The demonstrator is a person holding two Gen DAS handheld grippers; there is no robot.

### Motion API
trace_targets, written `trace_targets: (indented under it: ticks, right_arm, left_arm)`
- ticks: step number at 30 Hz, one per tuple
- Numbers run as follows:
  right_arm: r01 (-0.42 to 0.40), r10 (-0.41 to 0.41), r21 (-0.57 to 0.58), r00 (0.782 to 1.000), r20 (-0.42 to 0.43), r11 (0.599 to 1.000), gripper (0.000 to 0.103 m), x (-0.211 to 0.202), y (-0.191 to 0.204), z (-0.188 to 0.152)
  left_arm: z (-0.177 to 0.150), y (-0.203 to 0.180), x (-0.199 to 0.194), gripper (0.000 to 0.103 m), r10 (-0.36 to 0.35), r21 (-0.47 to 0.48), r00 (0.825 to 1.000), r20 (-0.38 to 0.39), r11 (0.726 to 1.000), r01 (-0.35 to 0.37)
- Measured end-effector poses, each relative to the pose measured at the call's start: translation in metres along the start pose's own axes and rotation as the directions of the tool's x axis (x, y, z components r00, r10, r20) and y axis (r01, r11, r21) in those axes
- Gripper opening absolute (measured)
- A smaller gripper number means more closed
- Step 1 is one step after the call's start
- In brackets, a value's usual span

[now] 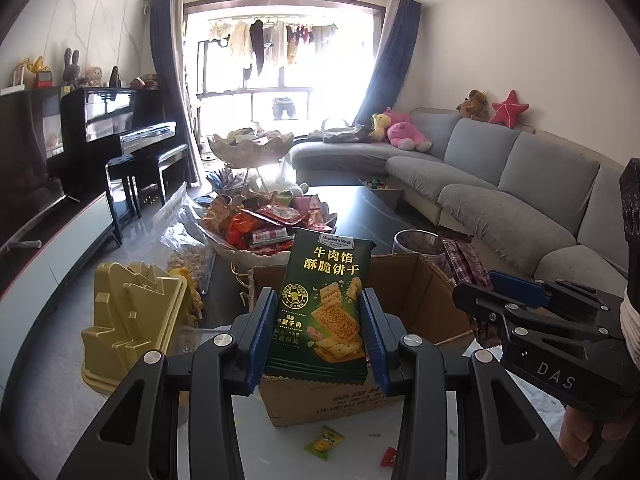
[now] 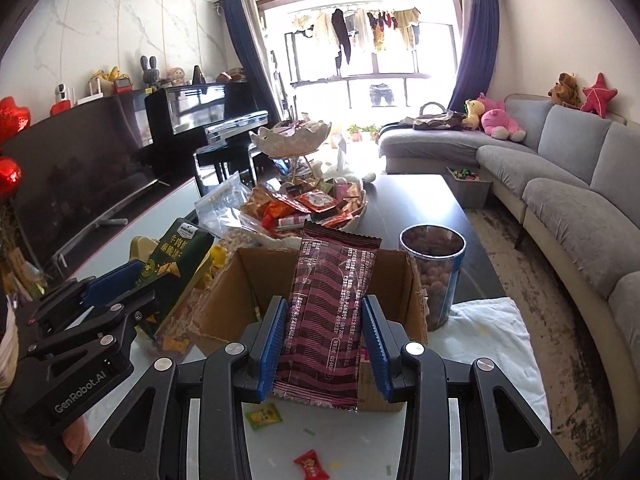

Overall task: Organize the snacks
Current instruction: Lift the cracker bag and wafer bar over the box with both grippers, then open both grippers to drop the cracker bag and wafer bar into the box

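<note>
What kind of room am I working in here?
A home living room, most likely: a grey sectional sofa with plush toys, an upright piano beside a television, and laundry drying at the window. The snacks sit on a coffee table.

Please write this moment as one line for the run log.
left gripper: shut on green cracker packet | right gripper: shut on maroon striped snack packet | both above open brown cardboard box

Green cracker pack (image 1: 326, 304): "Member's Mark", "牛肉馅 酥脆饼干". Right gripper (image 1: 520, 300) body: "DAS". Left gripper (image 2: 116, 284) body: "GenRobot.AI". Maroon pack (image 2: 328, 312): small print, unreadable. Box (image 1: 340, 404) print too blurred.
</note>
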State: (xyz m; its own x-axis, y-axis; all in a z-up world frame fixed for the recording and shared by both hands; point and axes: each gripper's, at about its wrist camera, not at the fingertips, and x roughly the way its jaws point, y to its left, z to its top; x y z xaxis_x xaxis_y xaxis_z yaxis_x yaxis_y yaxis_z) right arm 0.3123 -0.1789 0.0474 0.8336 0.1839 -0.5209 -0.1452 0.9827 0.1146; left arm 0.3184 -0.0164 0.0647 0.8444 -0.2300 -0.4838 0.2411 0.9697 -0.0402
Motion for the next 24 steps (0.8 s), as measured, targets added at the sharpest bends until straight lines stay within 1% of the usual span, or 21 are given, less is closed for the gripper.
trace_targets:
  ticks: [11,14,15,17,18,19,21,24]
  right_arm:
    - [0.014,-0.016,-0.04,0.999,-0.038,0.999,0.04,0.046,-0.003,0.008]
    - [0.016,-0.018,-0.041,0.999,-0.047,0.999,0.04,0.053,-0.004,0.008]
    - [0.015,-0.017,-0.038,0.999,-0.052,0.999,0.041,0.056,-0.005,0.009]
    - [0.028,-0.031,-0.043,0.998,-0.062,0.999,0.049,0.063,-0.008,0.009]
    - [0.028,-0.031,-0.043,0.998,-0.062,0.999,0.058,0.063,-0.008,0.009]
    - [0.038,-0.04,-0.038,0.997,-0.061,0.999,0.063,0.064,-0.009,0.008]
    - [0.054,-0.056,-0.034,0.997,-0.055,0.998,0.063,0.062,-0.011,0.005]
    - [0.064,-0.066,-0.037,0.997,-0.051,0.997,0.063,0.054,-0.011,0.0]
  left_arm:
    - [0.001,0.006,0.046,0.042,0.004,-0.006,0.998,-0.055,1.0,-0.004]
    - [0.003,0.005,0.057,0.042,0.025,0.008,0.997,-0.074,1.0,-0.024]
    - [0.003,0.005,0.06,0.044,0.036,0.017,0.996,-0.078,0.999,-0.035]
    - [0.002,0.004,0.06,0.065,0.069,0.031,0.994,-0.087,0.997,-0.067]
    - [0.002,0.004,0.058,0.067,0.079,0.034,0.994,-0.08,0.996,-0.077]
    - [0.0,0.004,0.055,0.067,0.094,0.04,0.993,-0.07,0.995,-0.091]
    - [-0.002,0.006,0.047,0.067,0.108,0.046,0.992,-0.065,0.993,-0.105]
    - [-0.007,0.006,0.033,0.067,0.093,0.043,0.994,-0.063,0.995,-0.09]
